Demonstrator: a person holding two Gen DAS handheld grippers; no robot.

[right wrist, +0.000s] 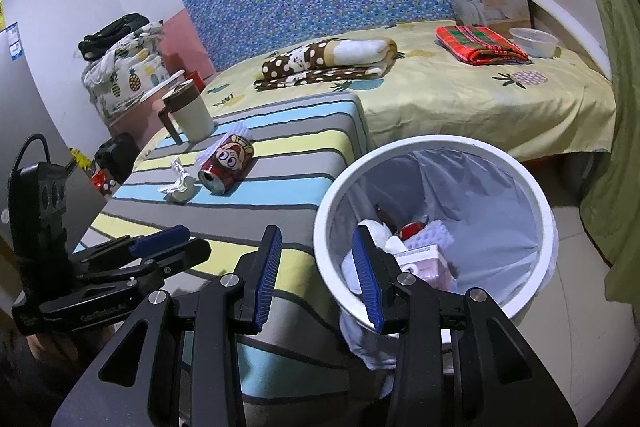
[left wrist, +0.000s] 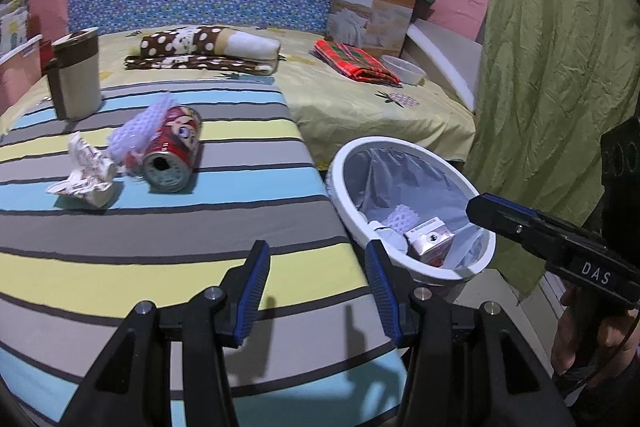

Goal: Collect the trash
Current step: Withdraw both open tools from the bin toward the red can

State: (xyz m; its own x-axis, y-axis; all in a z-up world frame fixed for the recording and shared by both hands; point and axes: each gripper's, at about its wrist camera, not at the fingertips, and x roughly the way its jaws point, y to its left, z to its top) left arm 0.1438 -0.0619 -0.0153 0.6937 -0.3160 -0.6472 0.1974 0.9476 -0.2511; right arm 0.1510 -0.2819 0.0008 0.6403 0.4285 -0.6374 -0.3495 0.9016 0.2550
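A red drink can [left wrist: 170, 155] lies on its side on the striped surface [left wrist: 120, 267], with white foam netting [left wrist: 140, 125] against it and a crumpled wrapper [left wrist: 86, 171] to its left. The can [right wrist: 226, 163], wrapper [right wrist: 178, 183] and netting [right wrist: 240, 131] also show in the right wrist view. A white bin [left wrist: 340, 187] with a liner stands right of the surface and holds a carton [left wrist: 430, 241] and foam; it also shows in the right wrist view [right wrist: 544, 227]. My left gripper [left wrist: 318, 287] is open and empty above the near striped surface. My right gripper [right wrist: 316, 267] is open and empty at the bin's near rim.
A beige mug [left wrist: 76, 75] stands at the far left of the striped surface. Behind lie a yellow bed [left wrist: 380, 107], folded blankets [left wrist: 208, 49], a red cloth [left wrist: 354, 61], a white bowl [left wrist: 404, 69] and a cardboard box [left wrist: 372, 11]. A green curtain [left wrist: 552, 87] hangs right.
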